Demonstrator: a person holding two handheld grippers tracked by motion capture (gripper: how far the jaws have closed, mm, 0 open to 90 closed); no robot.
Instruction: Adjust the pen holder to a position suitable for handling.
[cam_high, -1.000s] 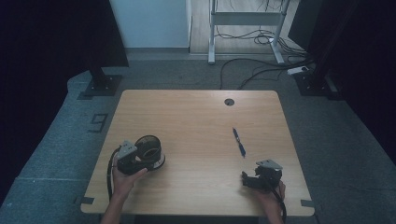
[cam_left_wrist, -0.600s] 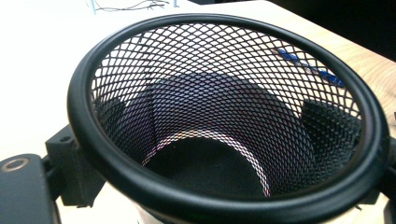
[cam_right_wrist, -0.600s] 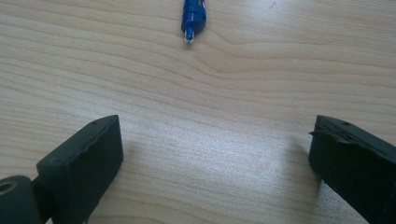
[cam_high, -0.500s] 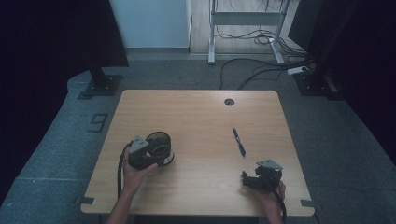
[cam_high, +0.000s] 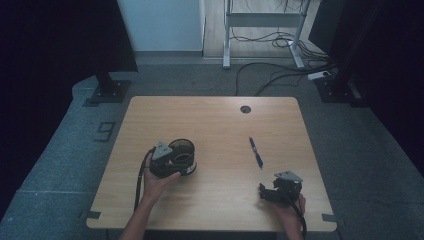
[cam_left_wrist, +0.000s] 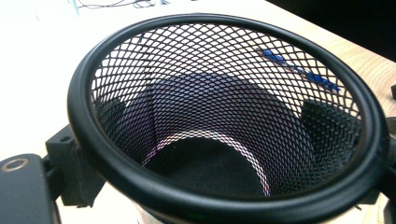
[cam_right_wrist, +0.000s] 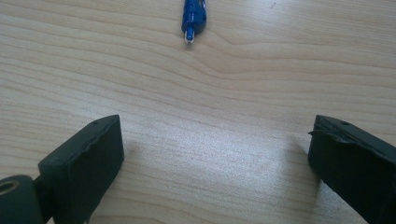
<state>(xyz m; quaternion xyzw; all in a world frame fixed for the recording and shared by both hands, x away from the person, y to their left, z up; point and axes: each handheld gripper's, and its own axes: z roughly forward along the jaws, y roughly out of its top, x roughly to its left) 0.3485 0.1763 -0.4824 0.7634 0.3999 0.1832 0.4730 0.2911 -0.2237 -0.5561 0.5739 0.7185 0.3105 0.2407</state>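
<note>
A black mesh cup (cam_high: 183, 149) stands on the wooden table (cam_high: 215, 120) left of centre. My left gripper (cam_high: 176, 163) is shut on it, one jaw on each side of its wall. In the left gripper view I look down into the cup (cam_left_wrist: 88, 135), which has nothing inside. A blue pen (cam_high: 256, 152) lies flat right of centre, and shows through the mesh (cam_left_wrist: 299, 70). My right gripper (cam_high: 268, 193) rests near the front right edge, open, with bare wood between its jaws (cam_right_wrist: 215, 144). The pen's tip (cam_right_wrist: 194, 18) lies a short way ahead of them.
A round cable hole (cam_high: 245, 109) sits near the table's far edge. Beyond the table are dark stands, a metal frame and cables on grey carpet. The person's forearms come in over the front edge.
My left gripper has slid to the right across the table with the mesh cup in it, closer to the pen. The right gripper and the pen have stayed put.
</note>
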